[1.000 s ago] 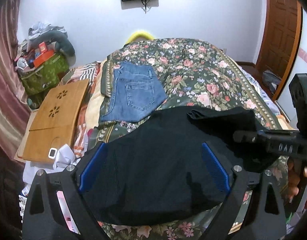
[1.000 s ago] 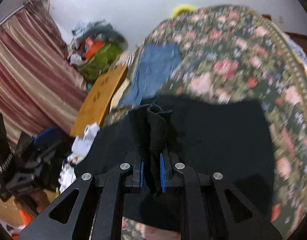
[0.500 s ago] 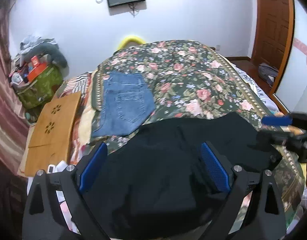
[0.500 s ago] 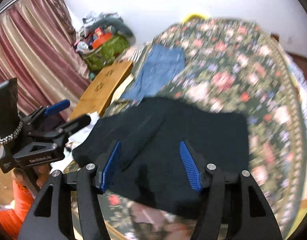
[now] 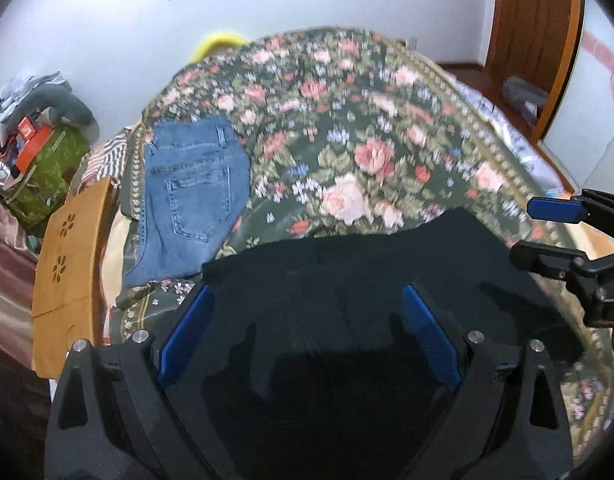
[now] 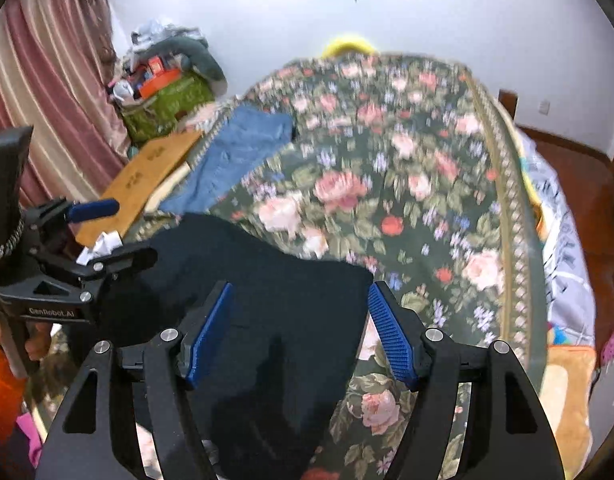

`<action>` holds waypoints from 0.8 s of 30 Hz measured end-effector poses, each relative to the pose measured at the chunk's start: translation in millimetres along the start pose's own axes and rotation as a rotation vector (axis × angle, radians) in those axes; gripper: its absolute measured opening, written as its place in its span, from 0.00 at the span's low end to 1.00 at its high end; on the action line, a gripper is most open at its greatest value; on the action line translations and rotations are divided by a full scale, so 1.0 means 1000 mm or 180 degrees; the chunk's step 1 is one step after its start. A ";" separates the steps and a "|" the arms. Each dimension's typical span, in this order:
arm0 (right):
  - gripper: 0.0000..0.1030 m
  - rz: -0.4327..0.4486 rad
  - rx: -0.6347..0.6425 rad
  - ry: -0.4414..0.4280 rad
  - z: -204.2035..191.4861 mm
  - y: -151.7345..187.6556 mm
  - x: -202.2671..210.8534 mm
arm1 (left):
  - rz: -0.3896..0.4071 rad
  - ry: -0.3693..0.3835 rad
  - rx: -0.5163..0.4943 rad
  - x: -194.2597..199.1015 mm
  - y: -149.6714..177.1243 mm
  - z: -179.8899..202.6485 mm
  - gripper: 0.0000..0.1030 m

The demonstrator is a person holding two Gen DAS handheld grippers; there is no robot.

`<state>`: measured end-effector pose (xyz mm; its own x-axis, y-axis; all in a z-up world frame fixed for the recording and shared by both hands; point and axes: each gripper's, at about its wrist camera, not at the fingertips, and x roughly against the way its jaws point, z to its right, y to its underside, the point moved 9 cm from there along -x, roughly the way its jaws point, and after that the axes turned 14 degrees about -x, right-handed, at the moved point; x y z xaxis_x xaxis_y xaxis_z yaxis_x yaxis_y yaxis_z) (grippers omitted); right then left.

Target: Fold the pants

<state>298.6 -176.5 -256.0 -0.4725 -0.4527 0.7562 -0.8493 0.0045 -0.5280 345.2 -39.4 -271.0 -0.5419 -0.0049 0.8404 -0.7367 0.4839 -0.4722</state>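
Both claws, left claw point(image 5: 307, 332) and right claw point(image 6: 301, 332), hover wide, empty, lower frame, above black pants point(image 5: 347, 280) on bed point(image 5: 347, 128); next fold likely needs regripping an edge.

The far half of the floral bedspread point(image 5: 347, 152) lies bare, so a gripper can pass there freely. At far left, folded jeans point(image 5: 191, 196) take the bed edge, and beyond them a wooden board point(image 5: 67, 256) and a cluttered green bag point(image 5: 43, 176) block the left side
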 end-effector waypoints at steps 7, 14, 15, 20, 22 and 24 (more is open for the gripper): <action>0.63 -0.0480 -0.0023 -0.0001 0.026 0.042 -0.040 | -0.0257 -0.0066 -0.0231 -0.027 0.032 0.006 0.94; 0.63 -0.0433 -0.0076 0.0021 0.035 0.057 -0.018 | -0.0185 -0.0221 -0.0312 -0.013 0.041 0.005 0.94; 0.63 -0.0425 -0.0080 0.0032 0.035 0.058 -0.016 | -0.0173 -0.0224 -0.0303 -0.011 0.043 0.005 0.94; 0.63 -0.0375 -0.0089 0.0113 0.036 0.068 -0.003 | -0.0116 -0.0198 -0.0159 0.000 0.052 0.002 0.94; 0.63 -0.0366 -0.0067 0.0147 0.035 0.071 0.003 | -0.0088 -0.0200 -0.0136 0.006 0.055 0.002 0.94; 0.63 -0.0338 -0.0001 0.0229 0.033 0.074 0.011 | -0.0056 -0.0203 -0.0123 0.014 0.058 0.002 0.93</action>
<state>238.6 -210.4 -299.4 -0.3956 -0.3855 0.8336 -0.8955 -0.0397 -0.4434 293.6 -13.3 -287.3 -0.5545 -0.0688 0.8294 -0.7310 0.5167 -0.4458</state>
